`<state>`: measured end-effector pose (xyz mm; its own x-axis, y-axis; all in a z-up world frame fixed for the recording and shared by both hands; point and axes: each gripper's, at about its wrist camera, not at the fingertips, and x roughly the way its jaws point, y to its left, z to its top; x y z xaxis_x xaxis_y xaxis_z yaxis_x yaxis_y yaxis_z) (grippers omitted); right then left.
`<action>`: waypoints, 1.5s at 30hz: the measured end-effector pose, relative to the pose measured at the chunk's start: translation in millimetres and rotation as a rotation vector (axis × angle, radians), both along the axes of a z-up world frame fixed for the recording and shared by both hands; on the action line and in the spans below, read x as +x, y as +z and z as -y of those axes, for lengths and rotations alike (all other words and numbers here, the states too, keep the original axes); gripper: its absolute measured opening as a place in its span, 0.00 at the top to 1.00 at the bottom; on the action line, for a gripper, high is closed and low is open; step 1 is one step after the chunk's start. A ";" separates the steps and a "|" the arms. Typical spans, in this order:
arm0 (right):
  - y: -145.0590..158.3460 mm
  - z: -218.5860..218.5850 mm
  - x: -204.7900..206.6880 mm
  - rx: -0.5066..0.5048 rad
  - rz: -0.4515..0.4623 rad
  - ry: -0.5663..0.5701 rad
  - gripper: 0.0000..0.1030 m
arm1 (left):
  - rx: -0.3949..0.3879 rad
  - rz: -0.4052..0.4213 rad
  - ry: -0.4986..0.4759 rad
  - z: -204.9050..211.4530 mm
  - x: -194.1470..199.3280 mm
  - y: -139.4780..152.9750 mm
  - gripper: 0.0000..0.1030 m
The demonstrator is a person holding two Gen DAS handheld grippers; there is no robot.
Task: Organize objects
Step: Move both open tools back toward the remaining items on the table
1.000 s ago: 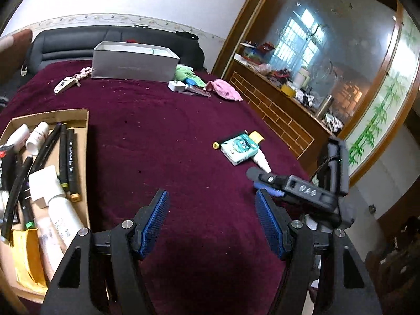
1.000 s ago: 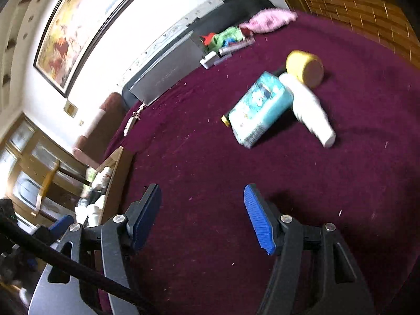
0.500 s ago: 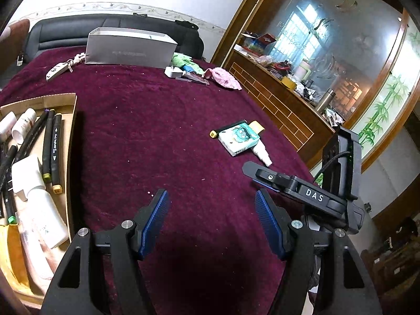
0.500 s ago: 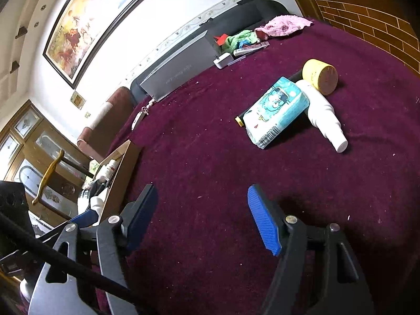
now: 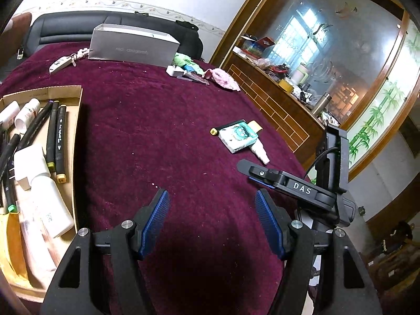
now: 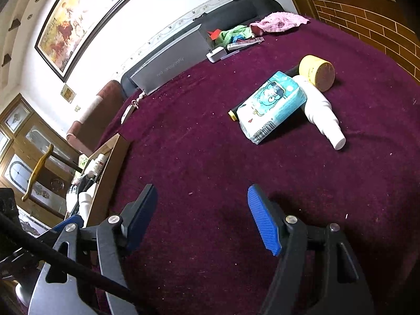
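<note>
— Where's the teal-and-white tissue pack (image 6: 273, 105)?

— On the maroon velvet cloth (image 6: 210, 157), at one o'clock from the right gripper (image 6: 202, 219), well apart from it. It leans on a white plastic bottle (image 6: 321, 111); a yellow round jar (image 6: 316, 72) touches the bottle's far end, and a black marker with a yellow cap (image 6: 232, 114) pokes out beneath the pack.

— And the cardboard tray (image 5: 76, 131)?

— At ten o'clock from the left gripper (image 5: 211, 216), filled with black markers (image 5: 56, 136) and white bottles (image 5: 50, 202).

— The grippers?

— Both stand apart with nothing between; the right one's jaws have just been opening.
</note>
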<state>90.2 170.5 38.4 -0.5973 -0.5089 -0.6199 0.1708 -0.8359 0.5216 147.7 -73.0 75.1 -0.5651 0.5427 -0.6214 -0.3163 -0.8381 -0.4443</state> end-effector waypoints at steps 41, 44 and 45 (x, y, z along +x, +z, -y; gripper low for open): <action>-2.1 3.0 -2.8 0.030 0.027 0.009 0.31 | 0.033 0.042 -0.010 -3.6 5.8 -17.7 0.40; -2.2 3.4 -3.3 0.032 0.028 0.010 0.31 | 0.036 0.041 -0.011 -3.9 5.6 -17.7 0.40; -2.2 3.4 -3.2 0.031 0.028 0.010 0.31 | 0.034 0.041 -0.011 -4.5 5.4 -17.9 0.40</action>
